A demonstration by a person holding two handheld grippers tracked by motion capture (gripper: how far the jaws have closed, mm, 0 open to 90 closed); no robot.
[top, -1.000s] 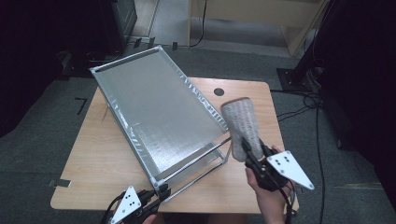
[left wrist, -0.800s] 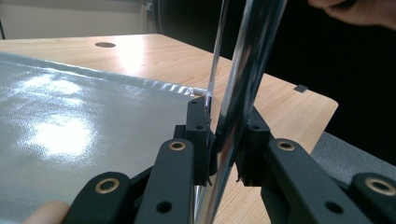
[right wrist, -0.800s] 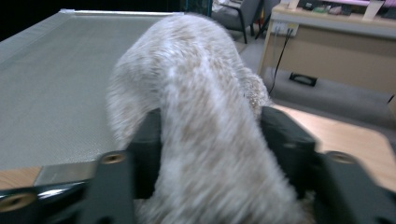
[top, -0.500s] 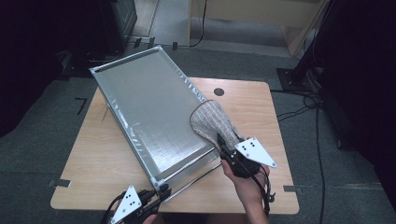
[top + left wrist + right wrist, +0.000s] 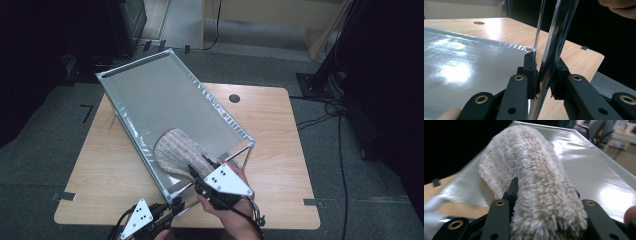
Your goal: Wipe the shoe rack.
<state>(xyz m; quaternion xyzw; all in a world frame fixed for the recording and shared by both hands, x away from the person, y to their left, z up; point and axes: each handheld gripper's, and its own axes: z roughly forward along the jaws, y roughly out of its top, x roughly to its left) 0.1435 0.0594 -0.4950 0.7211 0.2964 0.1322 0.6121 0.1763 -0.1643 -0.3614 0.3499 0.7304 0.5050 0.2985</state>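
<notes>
High view: fuzzy beige sock (image 5: 179,152) laid on the silver sheet (image 5: 165,107) of a tilted metal frame (image 5: 135,67), lower middle of the frame.

Held at its near end between the jaws of the right gripper (image 5: 197,175), just opening around it, pile bulging between them in the right gripper view (image 5: 541,202). Clamped shut by the left gripper (image 5: 167,210) on the frame's chrome bar (image 5: 551,55) at the near corner, lower left of centre. Rested on a wooden table (image 5: 280,130).
</notes>
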